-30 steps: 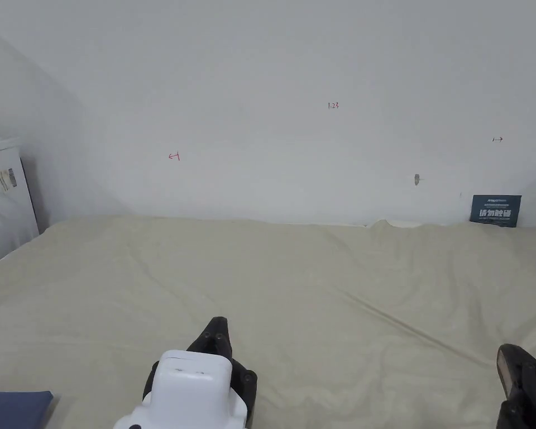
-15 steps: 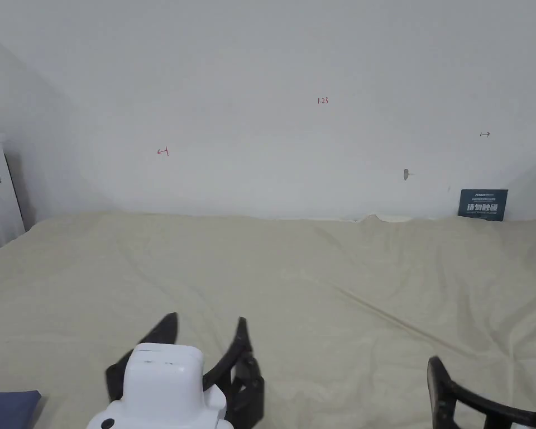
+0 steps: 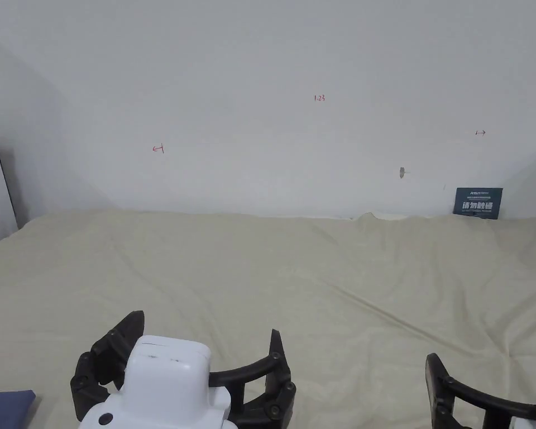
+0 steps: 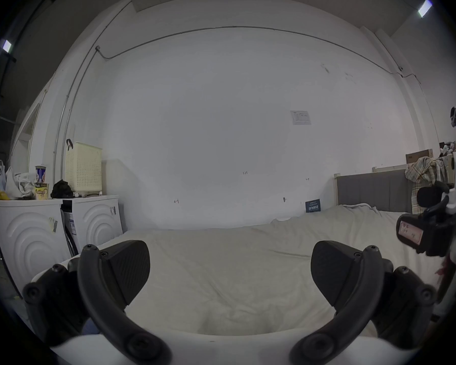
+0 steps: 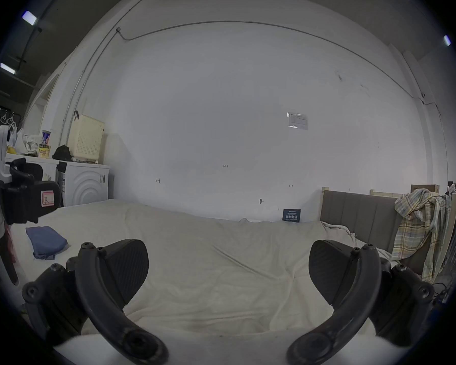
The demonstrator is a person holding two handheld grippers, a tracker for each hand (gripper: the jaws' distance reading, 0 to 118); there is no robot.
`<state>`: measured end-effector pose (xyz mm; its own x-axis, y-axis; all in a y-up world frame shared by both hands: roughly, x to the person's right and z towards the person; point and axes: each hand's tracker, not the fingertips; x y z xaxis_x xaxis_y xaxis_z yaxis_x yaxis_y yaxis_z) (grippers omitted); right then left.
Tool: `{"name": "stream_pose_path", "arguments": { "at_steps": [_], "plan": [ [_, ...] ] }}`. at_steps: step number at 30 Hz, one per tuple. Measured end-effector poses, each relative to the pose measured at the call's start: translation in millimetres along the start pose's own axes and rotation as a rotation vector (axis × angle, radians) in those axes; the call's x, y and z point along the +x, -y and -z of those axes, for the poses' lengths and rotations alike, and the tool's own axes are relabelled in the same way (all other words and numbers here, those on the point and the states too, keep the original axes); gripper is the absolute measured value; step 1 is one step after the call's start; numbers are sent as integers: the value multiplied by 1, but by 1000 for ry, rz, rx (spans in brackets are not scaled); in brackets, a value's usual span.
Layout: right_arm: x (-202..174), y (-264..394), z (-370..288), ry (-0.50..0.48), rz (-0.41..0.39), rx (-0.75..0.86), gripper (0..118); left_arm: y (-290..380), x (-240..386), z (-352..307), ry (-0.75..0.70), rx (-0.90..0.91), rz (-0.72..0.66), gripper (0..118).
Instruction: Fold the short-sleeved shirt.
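Tongs, left (image 4: 229,270) and right (image 5: 228,269), are both hovering with jaws spread wide and nothing between them, low over the cream bed sheet (image 3: 295,279). Folded blue shirt (image 5: 45,241) is lying flat on the sheet at the bed's left side, just beside the left tongs. Plaid cloth (image 5: 416,220) is hanging over the grey headboard (image 5: 358,215) farther right.
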<state>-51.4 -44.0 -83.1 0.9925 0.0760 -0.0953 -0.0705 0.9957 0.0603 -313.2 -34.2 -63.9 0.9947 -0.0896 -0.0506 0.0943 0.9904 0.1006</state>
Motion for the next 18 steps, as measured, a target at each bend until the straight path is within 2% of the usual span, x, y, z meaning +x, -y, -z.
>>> {"name": "stream_pose_path", "arguments": {
  "at_steps": [2,4,7,9,14,17,18],
  "plan": [
    [-1,-2,1,-11,-5,-10,118,-1,-2,0,20,-10,-84,118],
    [-4,2,3,-21,-9,-17,118,0,-2,2,3,-52,-94,118],
    [-9,3,4,-26,-29,-24,118,2,0,13,-40,-131,-59,118],
    [-11,3,5,-27,-30,-23,118,8,-1,13,-28,-121,-46,118],
    [-13,4,11,-29,-13,-51,118,8,-10,15,12,-129,-115,118],
    [-13,6,14,-24,-4,-74,118,9,-6,20,-84,-135,-65,118],
    [-13,7,15,-23,0,-78,118,9,-5,21,-74,-139,-60,118]
  ]
}}
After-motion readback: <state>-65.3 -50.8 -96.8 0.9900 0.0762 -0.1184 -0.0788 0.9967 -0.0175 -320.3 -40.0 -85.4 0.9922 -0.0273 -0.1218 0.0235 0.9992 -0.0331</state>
